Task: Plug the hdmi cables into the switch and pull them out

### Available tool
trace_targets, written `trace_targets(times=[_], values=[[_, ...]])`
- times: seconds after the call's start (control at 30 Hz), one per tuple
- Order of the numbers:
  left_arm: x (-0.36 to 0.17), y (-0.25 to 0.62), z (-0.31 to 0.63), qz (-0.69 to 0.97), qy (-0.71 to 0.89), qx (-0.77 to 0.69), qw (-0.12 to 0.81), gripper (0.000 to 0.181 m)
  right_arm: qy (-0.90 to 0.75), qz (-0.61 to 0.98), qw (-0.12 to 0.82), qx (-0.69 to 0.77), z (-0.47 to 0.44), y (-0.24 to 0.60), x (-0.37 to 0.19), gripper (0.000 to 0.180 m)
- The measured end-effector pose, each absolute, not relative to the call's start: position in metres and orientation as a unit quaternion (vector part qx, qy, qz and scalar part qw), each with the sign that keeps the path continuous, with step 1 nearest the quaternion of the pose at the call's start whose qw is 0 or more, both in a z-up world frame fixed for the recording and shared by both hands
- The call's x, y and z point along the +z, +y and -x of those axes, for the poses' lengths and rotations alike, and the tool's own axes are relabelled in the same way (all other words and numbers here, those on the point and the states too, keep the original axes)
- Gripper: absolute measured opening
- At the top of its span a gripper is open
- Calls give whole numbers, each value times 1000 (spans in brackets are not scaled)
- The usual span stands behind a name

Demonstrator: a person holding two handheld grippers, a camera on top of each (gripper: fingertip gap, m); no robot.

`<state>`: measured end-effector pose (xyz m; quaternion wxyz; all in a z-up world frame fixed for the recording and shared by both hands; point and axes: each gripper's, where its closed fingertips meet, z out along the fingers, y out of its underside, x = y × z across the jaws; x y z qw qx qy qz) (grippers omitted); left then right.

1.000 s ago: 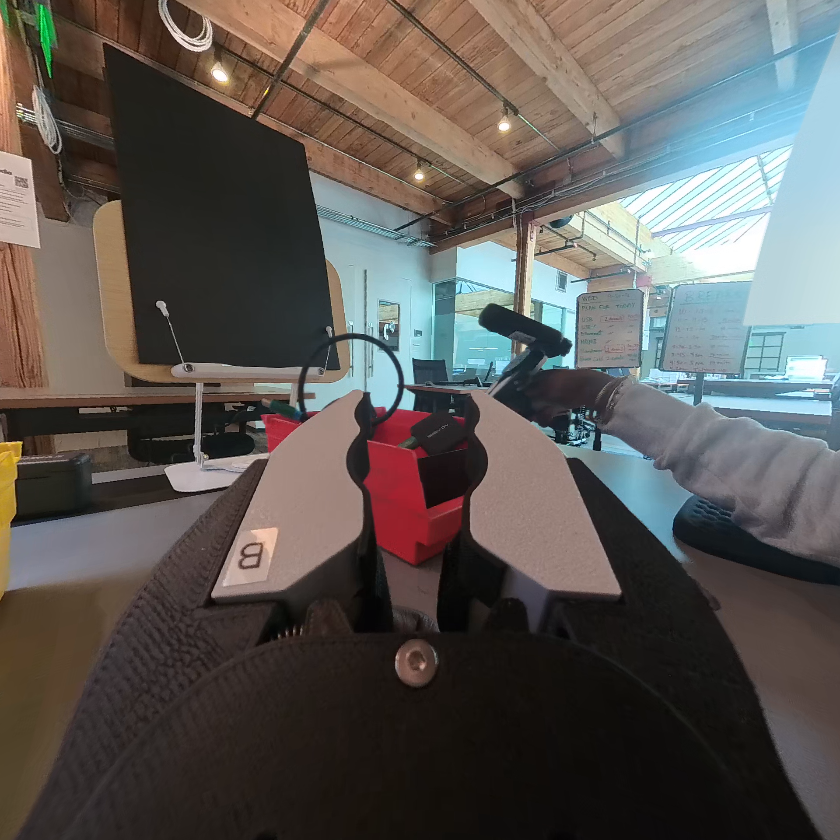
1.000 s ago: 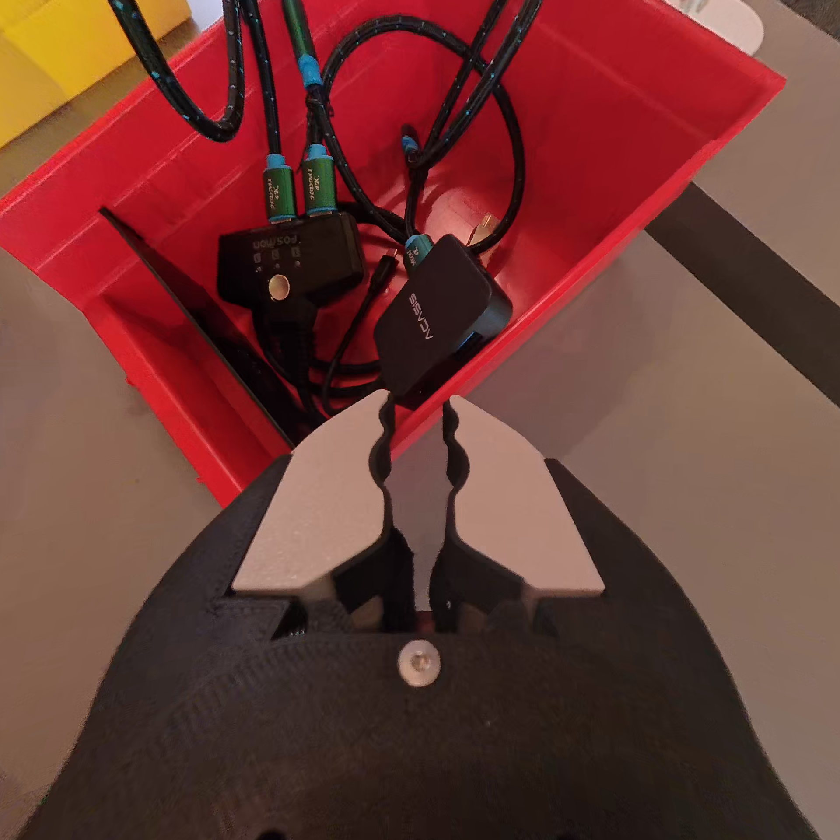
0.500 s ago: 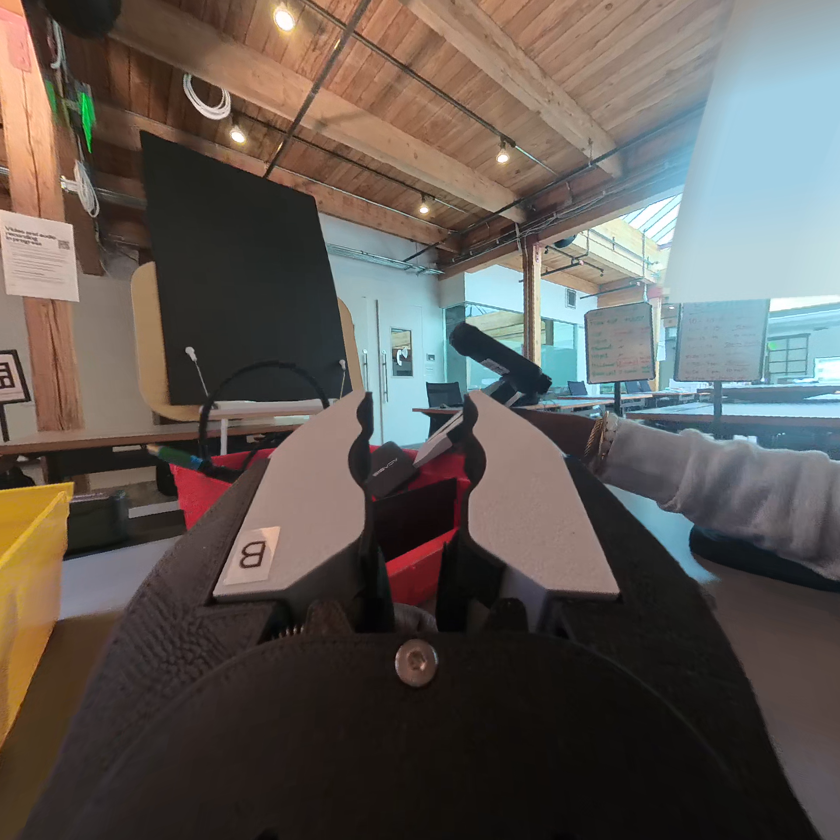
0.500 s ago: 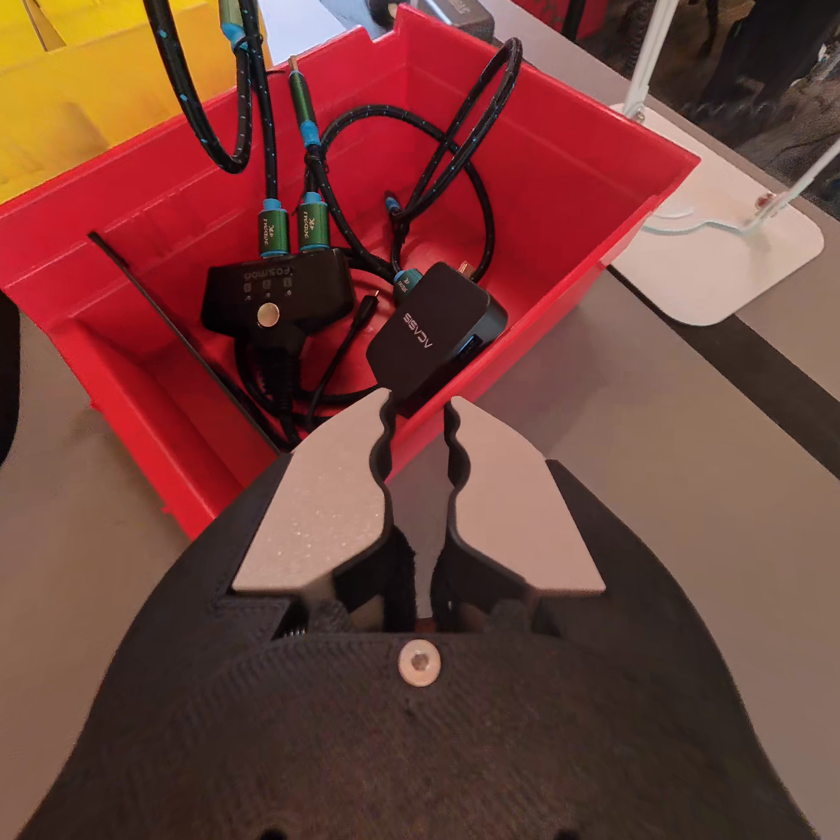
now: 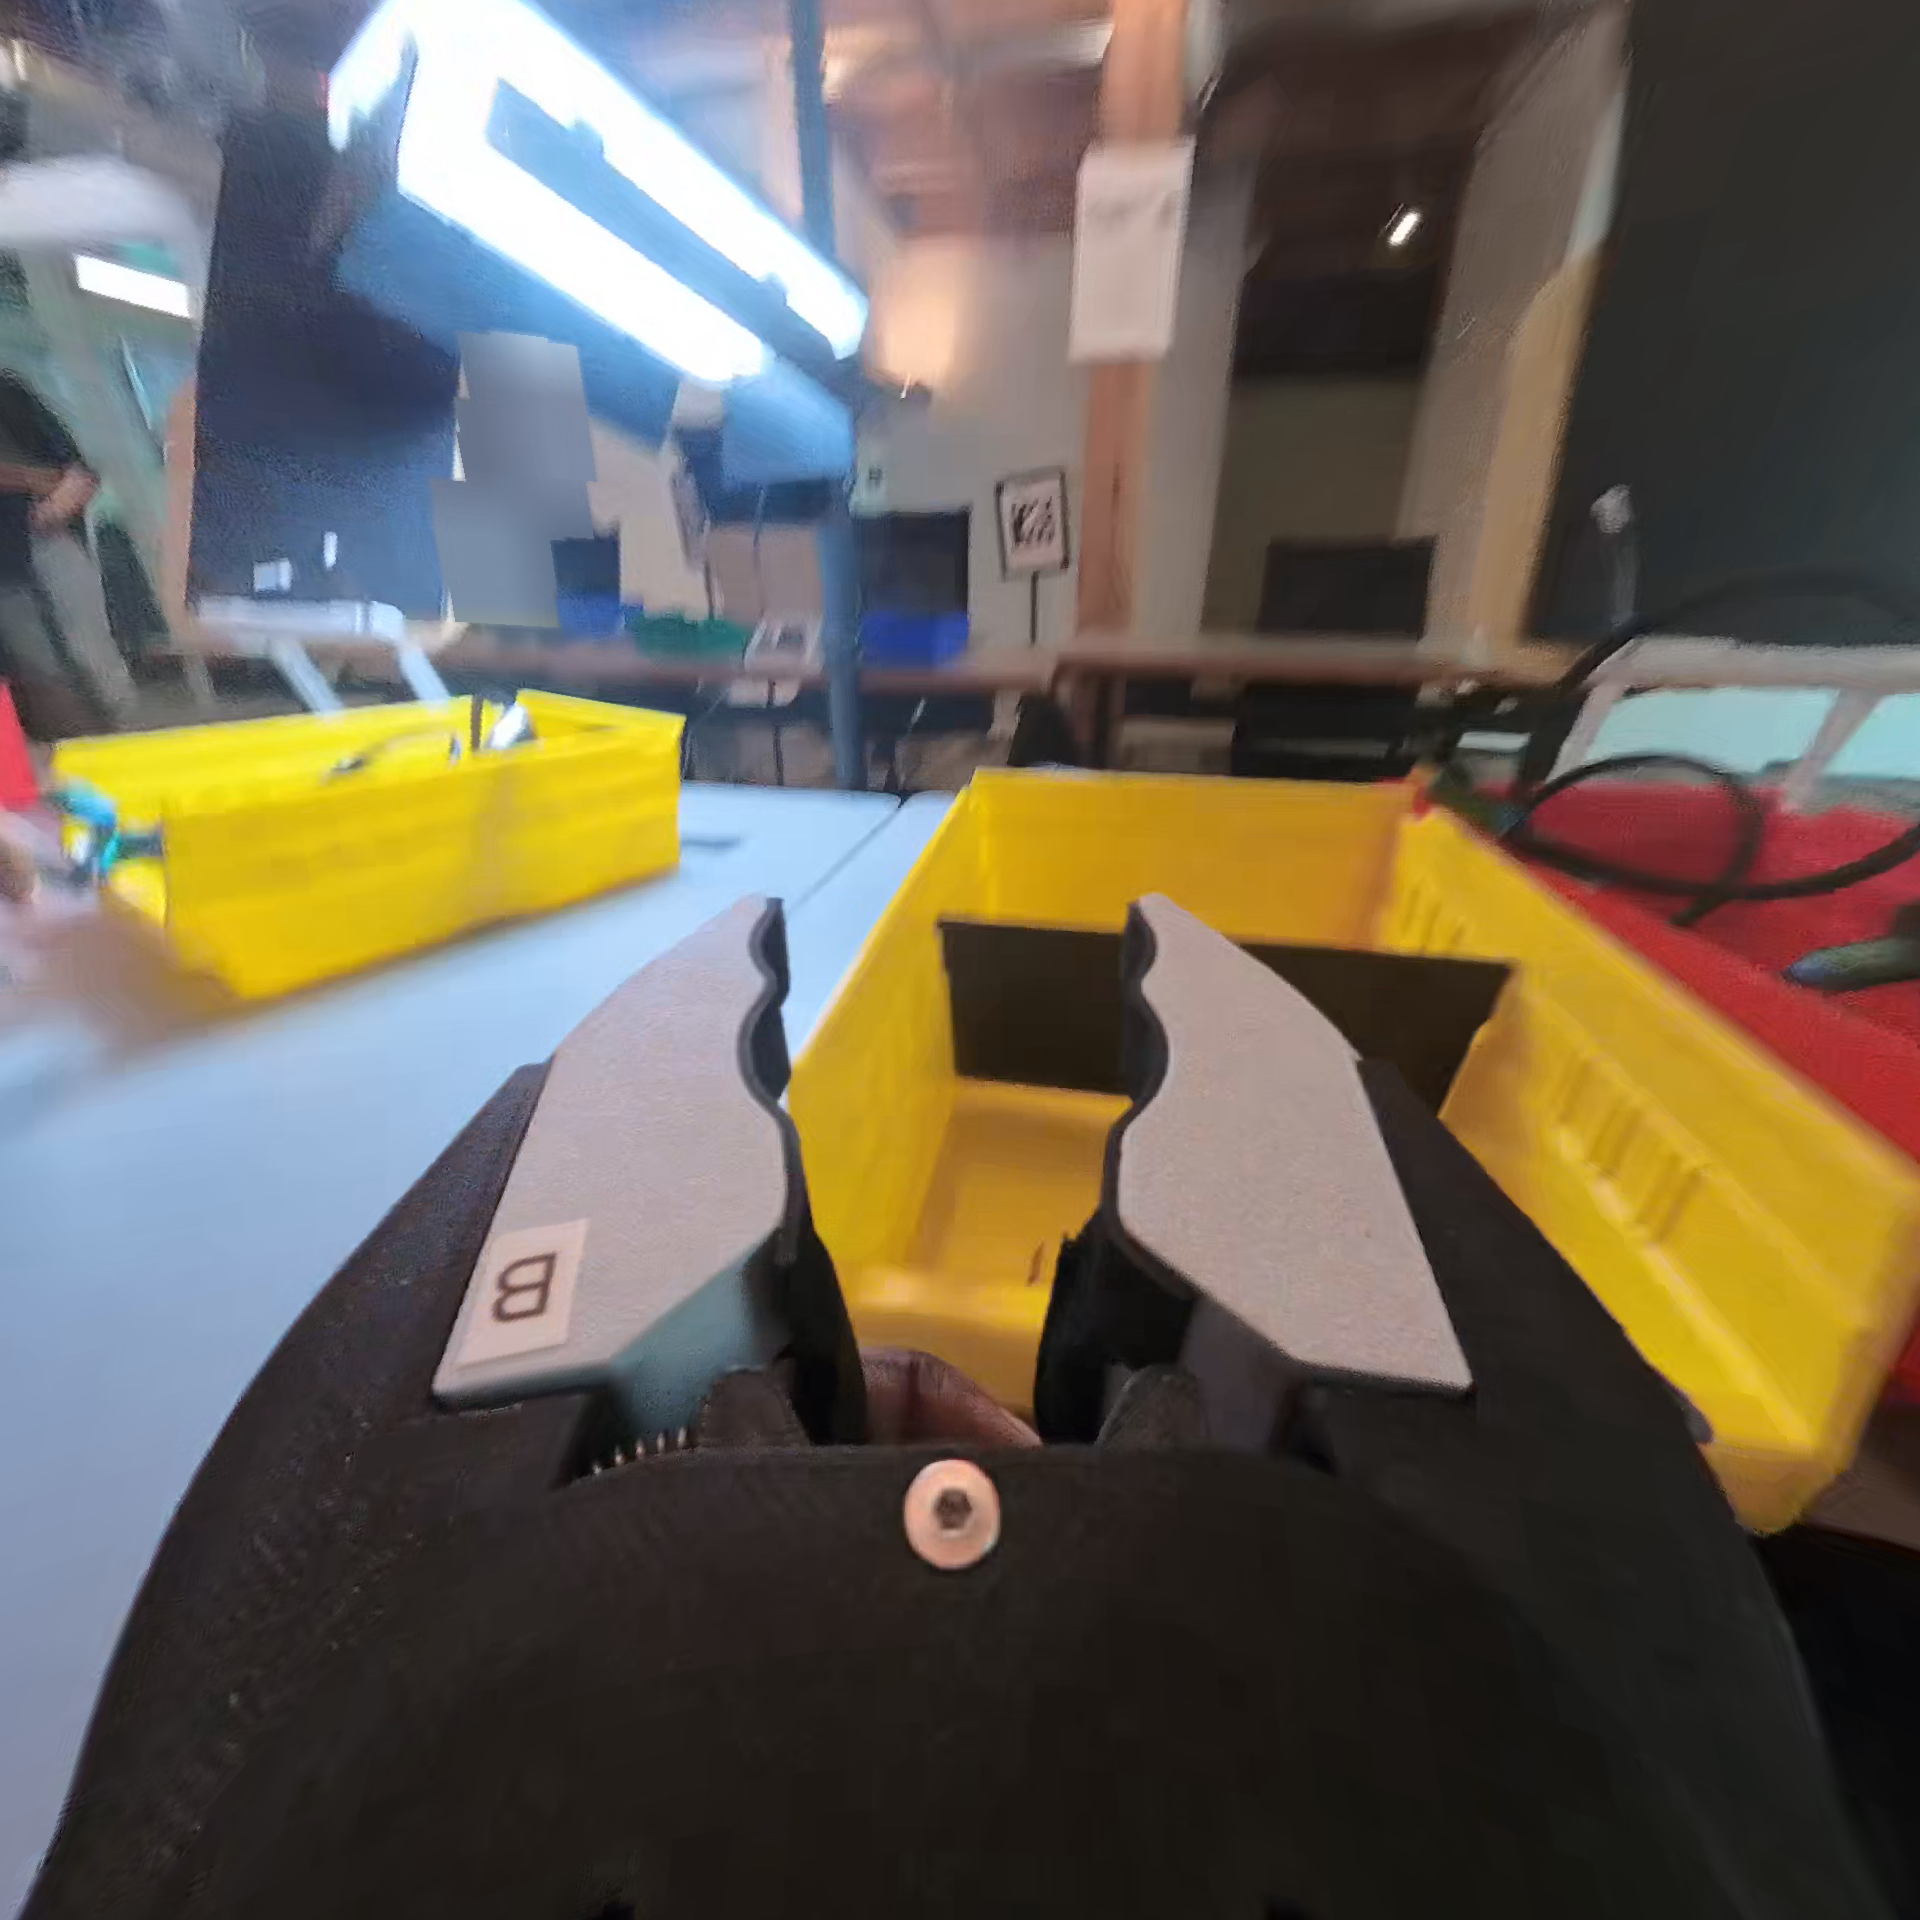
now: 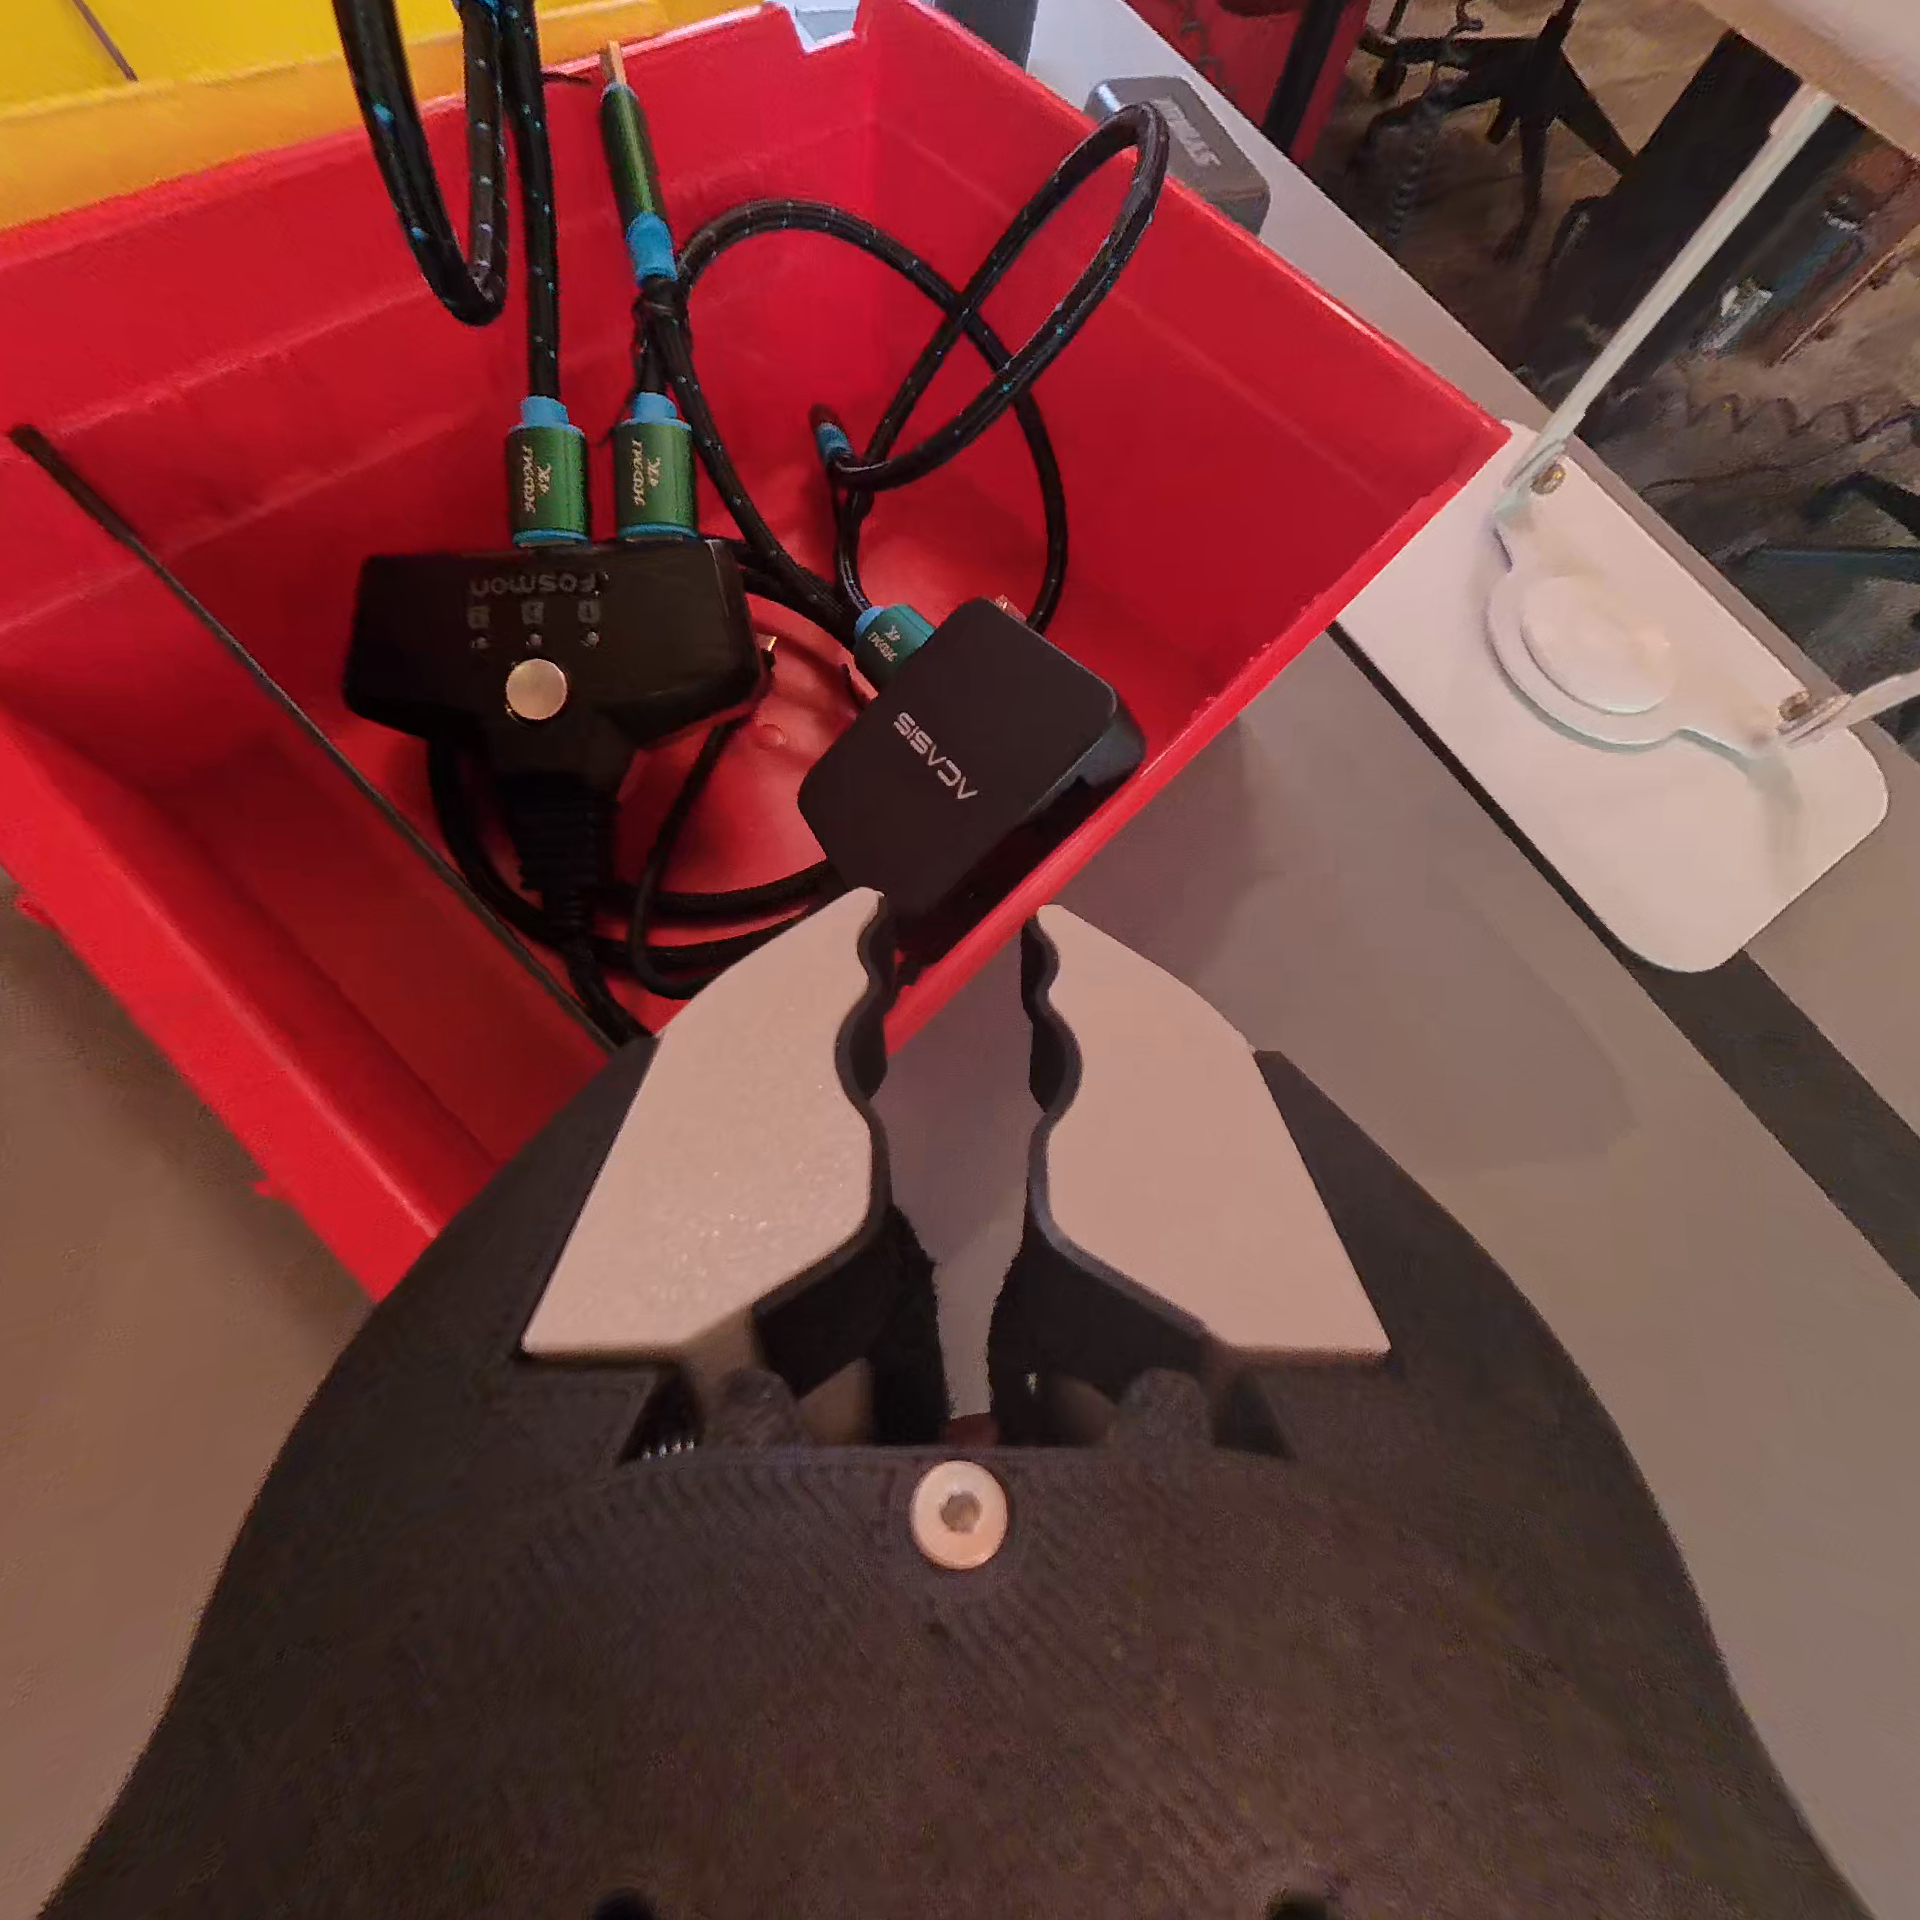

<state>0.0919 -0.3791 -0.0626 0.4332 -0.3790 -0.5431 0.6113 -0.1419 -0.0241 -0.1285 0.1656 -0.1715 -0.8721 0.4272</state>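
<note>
Right wrist view: switch (image 6: 551, 665) lies in red bin (image 6: 1299, 436) w/ two green plugs (image 6: 549, 488) seated; right gripper (image 6: 951, 935) hovers at the bin's near wall, fingers slightly apart, empty. Plugs are stiff & small, cables springy, switch light, so prob. pin its body and pinch a plug's metal shell. Left gripper (image 5: 951, 925) is wide open, empty, over a yellow bin (image 5: 1174, 842).

yellow bin (image 5: 1590, 1122) beside red bin (image 5: 1766, 1018); second yellow bin (image 5: 416, 842) well apart

switch (image 6: 551, 665) in bin (image 6: 1299, 343) | hub (image 6: 961, 748) right of switch
</note>
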Motion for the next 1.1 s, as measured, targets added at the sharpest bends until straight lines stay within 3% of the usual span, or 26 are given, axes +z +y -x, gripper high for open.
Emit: trace_targets(times=[0.13, 0.3, 0.4, 0.53, 0.83, 1.0, 1.1], values=[[-112, -408, -75, 403, -604, 556, 405, 69, -870, 172, 160, 434, 139, -40, -128, 23], [-138, -390, -60, 491, -609, 483, 393, 58, -860, 176, 146, 456, 136, -61, -127, 23], [-139, -398, -70, 477, -628, 482, 380, 42, -853, 174, 130, 475, 135, -76, -126, 23], [-139, -422, -89, 445, -645, 514, 350, 5, -857, 154, 122, 477, 142, -95, -126, 23], [-138, -433, -140, 441, -658, 516, 326, 5, -854, 126, 123, 490, 159, -135, -124, 24], [-139, -438, -176, 446, -686, 487, 305, 4, -826, 160, 228, 489, 183, -117, -102, 62], [-140, -437, -189, 444, -704, 474, 289, 5, -772, 177, 320, 520, 187, -94, -51, 77]])
